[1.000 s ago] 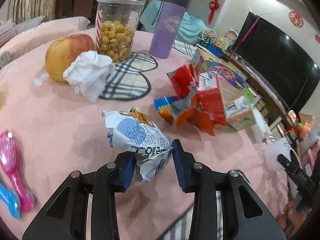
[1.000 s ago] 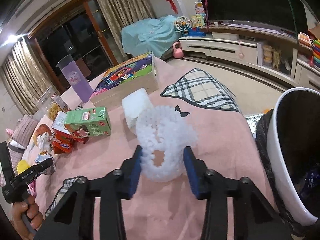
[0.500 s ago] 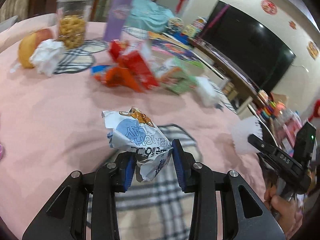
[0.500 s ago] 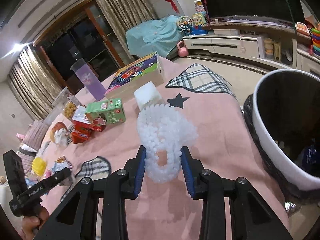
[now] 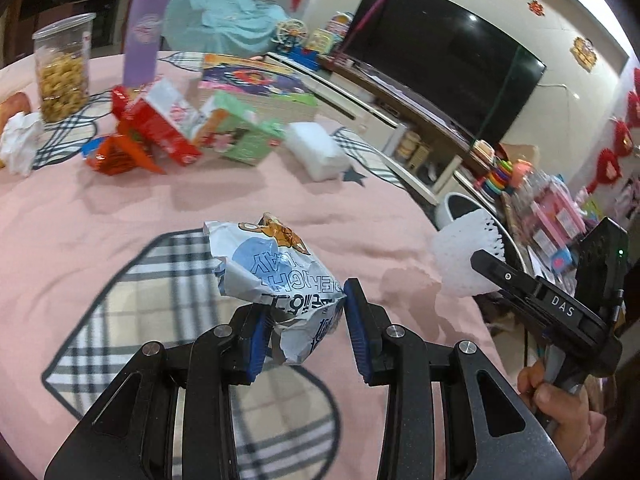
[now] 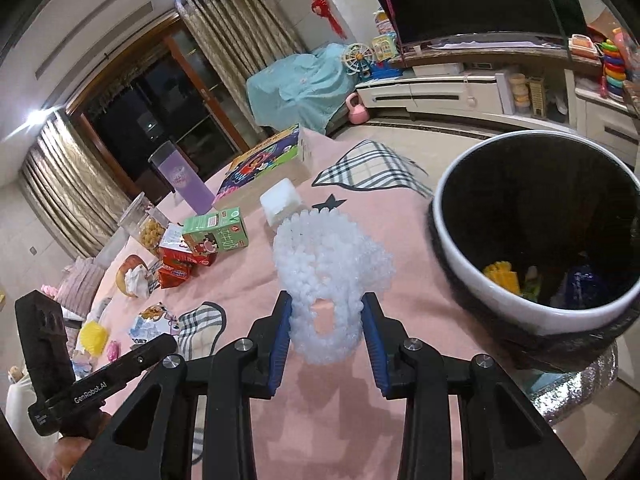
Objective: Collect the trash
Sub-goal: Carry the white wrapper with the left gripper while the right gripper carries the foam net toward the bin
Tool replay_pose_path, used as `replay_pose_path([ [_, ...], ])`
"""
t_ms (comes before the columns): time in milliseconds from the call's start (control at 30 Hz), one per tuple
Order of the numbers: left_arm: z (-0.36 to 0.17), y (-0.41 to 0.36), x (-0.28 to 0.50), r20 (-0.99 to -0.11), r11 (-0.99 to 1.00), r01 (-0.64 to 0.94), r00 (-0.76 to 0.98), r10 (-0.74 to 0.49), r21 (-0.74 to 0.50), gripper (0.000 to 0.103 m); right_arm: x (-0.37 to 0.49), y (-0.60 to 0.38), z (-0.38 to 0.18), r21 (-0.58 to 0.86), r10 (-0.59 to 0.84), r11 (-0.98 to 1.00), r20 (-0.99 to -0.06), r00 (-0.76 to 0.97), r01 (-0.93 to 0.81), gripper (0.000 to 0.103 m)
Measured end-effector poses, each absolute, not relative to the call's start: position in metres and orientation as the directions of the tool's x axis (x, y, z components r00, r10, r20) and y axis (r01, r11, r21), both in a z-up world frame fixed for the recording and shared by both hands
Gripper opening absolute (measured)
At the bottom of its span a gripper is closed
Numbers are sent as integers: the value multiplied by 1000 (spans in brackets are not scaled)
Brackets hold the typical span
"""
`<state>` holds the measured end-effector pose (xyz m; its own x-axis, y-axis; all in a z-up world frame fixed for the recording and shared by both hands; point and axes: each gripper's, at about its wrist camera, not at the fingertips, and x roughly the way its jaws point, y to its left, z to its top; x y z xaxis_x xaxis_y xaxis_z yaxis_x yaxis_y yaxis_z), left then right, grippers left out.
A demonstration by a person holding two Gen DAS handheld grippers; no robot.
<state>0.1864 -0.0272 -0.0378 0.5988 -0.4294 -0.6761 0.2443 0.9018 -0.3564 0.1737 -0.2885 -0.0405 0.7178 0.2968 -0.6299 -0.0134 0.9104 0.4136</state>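
My left gripper (image 5: pixel 306 322) is shut on a crumpled blue-and-white snack wrapper (image 5: pixel 276 272), held above the pink tablecloth (image 5: pixel 100 208). In the right wrist view my right gripper (image 6: pixel 326 332) is shut on a white foam fruit net (image 6: pixel 332 276), lifted over the table just left of the white trash bin (image 6: pixel 532 312). The bin has a black liner and some yellow and blue trash inside. That foam net (image 5: pixel 464 260) and the right gripper's body also show at the right of the left wrist view. The left gripper's body (image 6: pixel 92 388) appears at lower left of the right wrist view.
Red snack packs (image 5: pixel 152 132), a green carton (image 5: pixel 244 136), a white foam block (image 5: pixel 316 152), a crumpled tissue (image 5: pixel 18 140), a popcorn jar (image 5: pixel 64 68), a purple tumbler (image 5: pixel 142 48) and a puzzle box (image 5: pixel 256 80) lie on the table. A TV cabinet stands beyond.
Both grippers have swung toward the bin with their loads still held. The bin now fills more of the right wrist view and its contents show; the left wrist view has turned toward the table's right side.
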Motion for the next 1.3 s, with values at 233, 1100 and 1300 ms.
replay_pose_path([
  [233, -36, -53, 188, -678, 888, 294, 573, -460, -354, 33, 164, -308, -36, 411, 266, 911, -625, 734, 20, 35],
  [1100, -15, -170, 191, -673, 808, 498, 483, -560, -314, 33, 140, -383, -28, 428, 165, 893, -600, 782, 140, 35],
  [1300, -11, -195, 197, -676, 788, 539, 464, -572, -297, 33, 139, -397, -28, 426, 148, 891, -601, 785, 159, 35],
])
